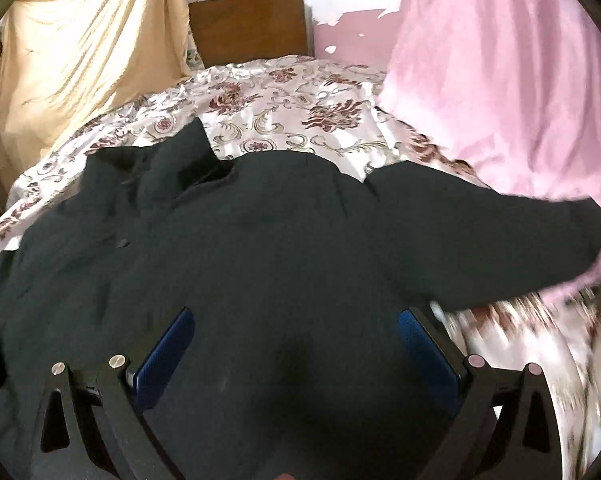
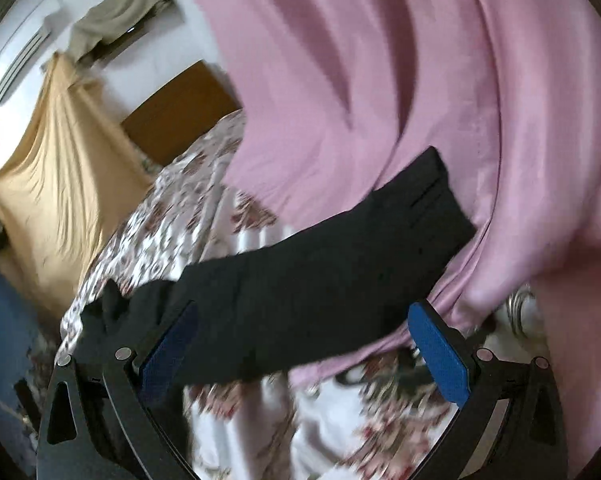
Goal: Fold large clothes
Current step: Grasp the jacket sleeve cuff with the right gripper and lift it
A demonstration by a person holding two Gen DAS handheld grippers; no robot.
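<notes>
A large black jacket [image 1: 236,248] lies spread on a bed with a floral cover [image 1: 284,108]. Its collar points to the far left and one sleeve [image 1: 500,240] stretches to the right onto a pink cloth. My left gripper [image 1: 296,320] is open just above the jacket's body, blue pads wide apart. In the right wrist view the same sleeve [image 2: 332,272] runs diagonally across the frame. My right gripper [image 2: 300,316] is open, hovering over the sleeve's lower part and the floral cover [image 2: 172,220]; the view is motion-blurred.
A pink cloth [image 1: 500,80] hangs along the bed's right side, also in the right wrist view [image 2: 380,80]. A yellow cloth [image 1: 80,60] hangs at the left. A wooden headboard [image 1: 248,28] stands at the far end against a white wall.
</notes>
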